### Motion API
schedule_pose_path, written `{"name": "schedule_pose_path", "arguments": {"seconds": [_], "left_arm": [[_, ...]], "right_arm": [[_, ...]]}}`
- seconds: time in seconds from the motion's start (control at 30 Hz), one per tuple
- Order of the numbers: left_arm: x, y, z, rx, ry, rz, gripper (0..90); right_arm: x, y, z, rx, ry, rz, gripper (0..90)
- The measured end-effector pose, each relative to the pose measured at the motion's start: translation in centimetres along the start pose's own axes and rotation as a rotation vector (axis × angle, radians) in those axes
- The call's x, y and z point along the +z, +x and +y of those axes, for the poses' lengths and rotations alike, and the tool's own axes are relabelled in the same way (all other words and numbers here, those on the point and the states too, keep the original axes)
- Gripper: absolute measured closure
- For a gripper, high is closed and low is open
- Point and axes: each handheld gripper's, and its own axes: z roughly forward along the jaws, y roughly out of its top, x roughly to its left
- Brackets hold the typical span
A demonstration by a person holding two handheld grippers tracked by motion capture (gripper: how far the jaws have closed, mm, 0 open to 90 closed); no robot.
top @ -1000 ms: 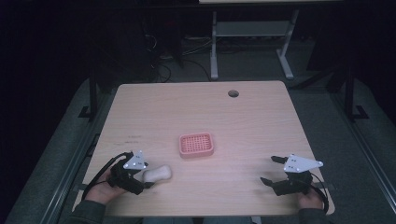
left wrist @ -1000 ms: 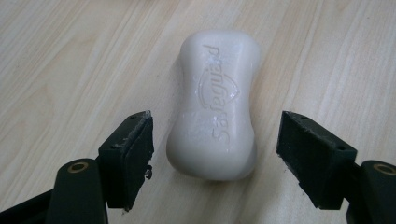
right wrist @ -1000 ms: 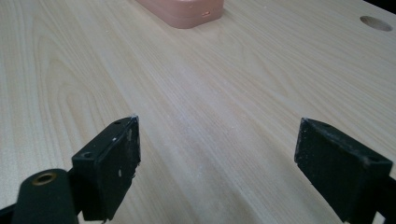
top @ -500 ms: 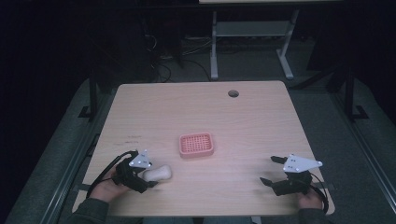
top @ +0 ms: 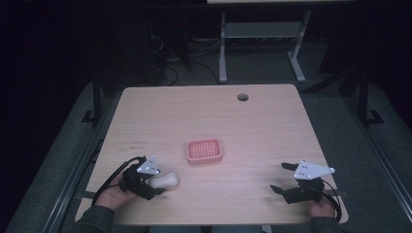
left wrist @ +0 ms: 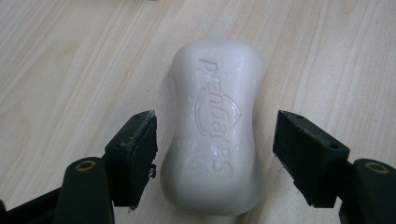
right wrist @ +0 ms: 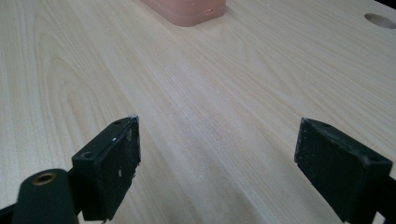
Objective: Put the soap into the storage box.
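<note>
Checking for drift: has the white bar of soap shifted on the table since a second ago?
No. The white bar of soap lies at the same spot, left of and nearer than the pink soap dish.

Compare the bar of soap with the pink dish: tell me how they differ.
The bar of soap is white, solid and waisted, with raised lettering; the pink dish is a rounded rectangle with a gridded top. The soap lies near the table's front edge between the left gripper's jaws, which have just been closing but aren't yet pressing it; the dish sits mid-table, away from both grippers. Both rest flat on the table.
</note>
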Motion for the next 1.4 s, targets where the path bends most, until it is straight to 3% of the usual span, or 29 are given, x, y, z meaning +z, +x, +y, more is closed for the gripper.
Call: {"name": "schedule_pose_path", "arguments": {"seconds": [0.5,0.9,1.4], "left_arm": [[0.6,0.6,0.4,-0.007,0.010,-0.031,34.5],[1.4,0.9,0.8,-0.013,0.028,-0.065,43.3],[1.6,0.8,0.8,-0.012,0.035,-0.067,48.3]], "right_arm": [[0.0,0.0,0.0,0.001,0.001,0.001,13.6],[0.0,0.0,0.0,0.001,0.000,0.001,13.6],[0.0,0.0,0.0,0.004,0.001,0.002,13.6]]}}
